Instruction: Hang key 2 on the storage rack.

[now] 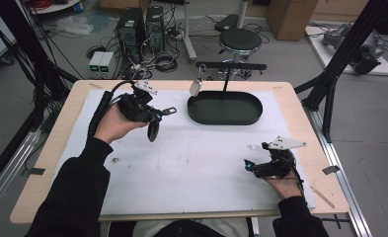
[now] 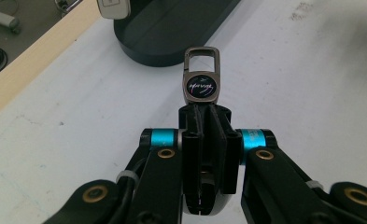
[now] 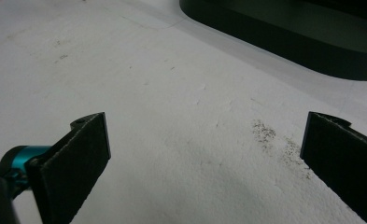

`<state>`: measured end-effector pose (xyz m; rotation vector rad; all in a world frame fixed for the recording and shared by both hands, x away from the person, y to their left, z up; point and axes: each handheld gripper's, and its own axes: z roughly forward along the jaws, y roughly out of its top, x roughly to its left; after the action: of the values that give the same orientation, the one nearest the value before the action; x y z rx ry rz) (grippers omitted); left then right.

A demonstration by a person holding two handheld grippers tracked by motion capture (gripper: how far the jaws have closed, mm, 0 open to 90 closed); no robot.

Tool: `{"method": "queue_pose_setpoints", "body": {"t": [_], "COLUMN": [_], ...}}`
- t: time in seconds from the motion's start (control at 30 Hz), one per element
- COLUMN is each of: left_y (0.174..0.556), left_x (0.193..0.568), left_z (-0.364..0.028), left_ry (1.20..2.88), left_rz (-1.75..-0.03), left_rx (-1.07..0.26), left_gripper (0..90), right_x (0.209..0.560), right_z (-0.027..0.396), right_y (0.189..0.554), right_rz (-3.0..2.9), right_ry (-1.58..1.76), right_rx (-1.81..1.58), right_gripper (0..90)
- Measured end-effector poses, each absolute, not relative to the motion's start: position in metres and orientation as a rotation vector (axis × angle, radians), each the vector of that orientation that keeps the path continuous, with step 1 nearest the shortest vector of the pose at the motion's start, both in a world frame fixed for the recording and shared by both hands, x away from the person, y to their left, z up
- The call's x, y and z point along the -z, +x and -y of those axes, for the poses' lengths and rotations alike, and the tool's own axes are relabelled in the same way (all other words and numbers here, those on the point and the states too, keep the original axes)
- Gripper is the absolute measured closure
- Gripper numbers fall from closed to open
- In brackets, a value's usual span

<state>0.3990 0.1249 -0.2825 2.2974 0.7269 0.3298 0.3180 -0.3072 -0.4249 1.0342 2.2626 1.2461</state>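
Clamped between the jaws of the left gripper (image 1: 154,117), at the left of the high view, is a metal key fob (image 2: 200,82) with a small clasp loop at its free end; in the left gripper view it sticks straight out past the closed pads, loop forward, above the white mat (image 1: 196,168). Just right of it, upper centre in the high view, stands the black oval tray (image 1: 224,118) with a T-shaped hanger bar (image 1: 231,66) rising behind it, and a silvery tag (image 1: 195,88) already hangs from the bar's left end. At the lower right the right gripper (image 1: 248,165) rests low on the mat, jaws wide apart and empty.

The step in hand looks like carrying the fob to the bar and hanging it. To do that well, keep the grip low on the fob so the loop stays free, approach the bar with the loop's opening square to it, stay clear of the tag, and release only once the loop has caught.
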Motion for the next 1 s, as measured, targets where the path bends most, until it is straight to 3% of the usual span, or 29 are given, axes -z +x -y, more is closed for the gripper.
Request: {"method": "queue_pose_setpoints", "body": {"t": [1.0], "left_y": [0.443], "left_x": [0.252], "left_z": [-0.059], "left_ry": [2.295], "left_rz": [-0.643], "left_rx": [-0.381], "left_gripper": [83.3], "right_x": [0.425], "right_z": [0.309], "right_y": [0.318], "right_rz": [-2.258], "right_ry": [1.034], "right_rx": [-1.247], "right_gripper": [0.8]}}
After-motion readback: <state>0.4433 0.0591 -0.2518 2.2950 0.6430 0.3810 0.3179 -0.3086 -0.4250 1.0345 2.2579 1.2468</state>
